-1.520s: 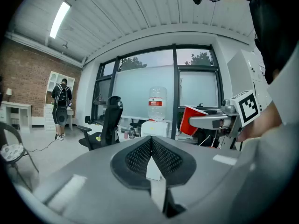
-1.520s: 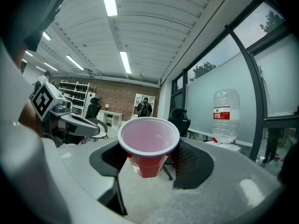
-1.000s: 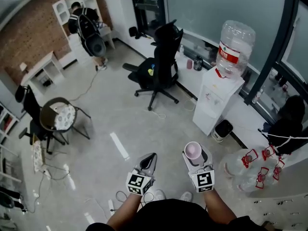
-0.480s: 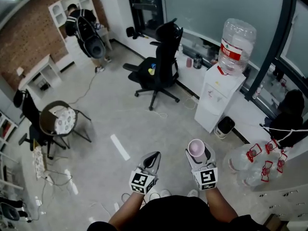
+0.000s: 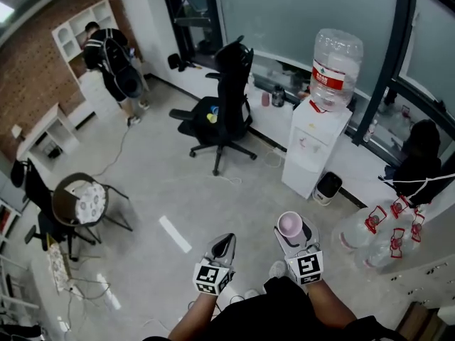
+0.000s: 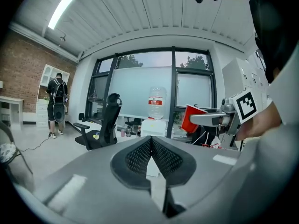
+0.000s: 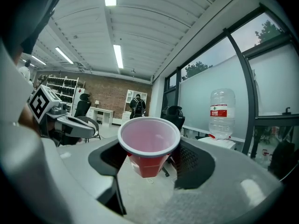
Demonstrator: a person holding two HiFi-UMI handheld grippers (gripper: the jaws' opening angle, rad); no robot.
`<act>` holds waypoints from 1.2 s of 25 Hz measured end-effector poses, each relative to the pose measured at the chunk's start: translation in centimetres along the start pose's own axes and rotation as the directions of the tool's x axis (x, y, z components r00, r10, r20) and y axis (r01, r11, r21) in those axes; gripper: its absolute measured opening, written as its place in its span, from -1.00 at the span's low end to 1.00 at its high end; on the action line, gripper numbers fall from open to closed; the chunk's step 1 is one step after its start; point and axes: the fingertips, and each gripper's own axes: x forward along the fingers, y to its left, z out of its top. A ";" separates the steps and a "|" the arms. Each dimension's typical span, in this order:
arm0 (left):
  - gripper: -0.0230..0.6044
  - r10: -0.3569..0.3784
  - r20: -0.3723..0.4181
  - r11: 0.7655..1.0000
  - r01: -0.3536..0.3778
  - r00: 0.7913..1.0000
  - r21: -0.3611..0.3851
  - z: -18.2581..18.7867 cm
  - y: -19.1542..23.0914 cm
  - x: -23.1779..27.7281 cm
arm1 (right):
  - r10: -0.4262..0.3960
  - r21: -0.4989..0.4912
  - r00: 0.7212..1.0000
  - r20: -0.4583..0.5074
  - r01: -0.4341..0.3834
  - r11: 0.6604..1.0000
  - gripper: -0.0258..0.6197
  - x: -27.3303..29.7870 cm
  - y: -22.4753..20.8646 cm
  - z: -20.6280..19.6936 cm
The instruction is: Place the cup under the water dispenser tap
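Right gripper point(image 7: 149, 162): jaws are gripping the upright red cup point(image 7: 148, 146) at a wide setting. Left gripper point(image 6: 150, 157): jaws are pressing together, holding nothing. The carrying step is apparently proceeding. The water dispenser point(image 5: 309, 144) is standing well ahead, so the next move is calling for a closer approach.

Water dispenser point(image 5: 311, 148) against the window wall, big bottle point(image 5: 334, 59) on top. Just right of the dispenser's foot, a small bin point(image 5: 328, 187); further right and nearer the camera, empty bottles point(image 5: 377, 231) clustered on the floor. Left of the dispenser, an office chair point(image 5: 222, 112); far left, a person point(image 5: 110, 62) by a shelf unit point(image 5: 75, 30). Well in front of the dispenser, right claw point(image 5: 292, 230) with the cup point(image 5: 288, 223) upright between its jaws; left claw point(image 5: 225, 241) just beside, further left.
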 end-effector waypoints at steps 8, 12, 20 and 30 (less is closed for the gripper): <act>-0.87 -0.036 -0.039 0.999 0.036 0.999 -0.002 0.2 1.3 3.7 | -0.030 0.010 0.999 0.017 0.030 1.000 0.00 3.9 -2.6 -0.1; -0.87 -0.032 -0.010 0.999 0.032 0.999 0.028 0.9 2.9 6.3 | -0.025 0.006 0.999 0.035 0.025 1.000 -0.01 6.8 -4.1 0.4; -0.87 -0.020 -0.038 0.999 0.021 0.999 0.037 1.9 6.2 12.5 | -0.015 0.027 1.000 0.022 0.015 1.000 -0.01 12.8 -8.5 -0.1; -0.87 -0.046 -0.055 0.996 0.050 0.997 0.068 4.2 7.9 21.2 | -0.058 0.044 0.998 0.039 0.056 0.997 -0.01 18.3 -15.4 0.1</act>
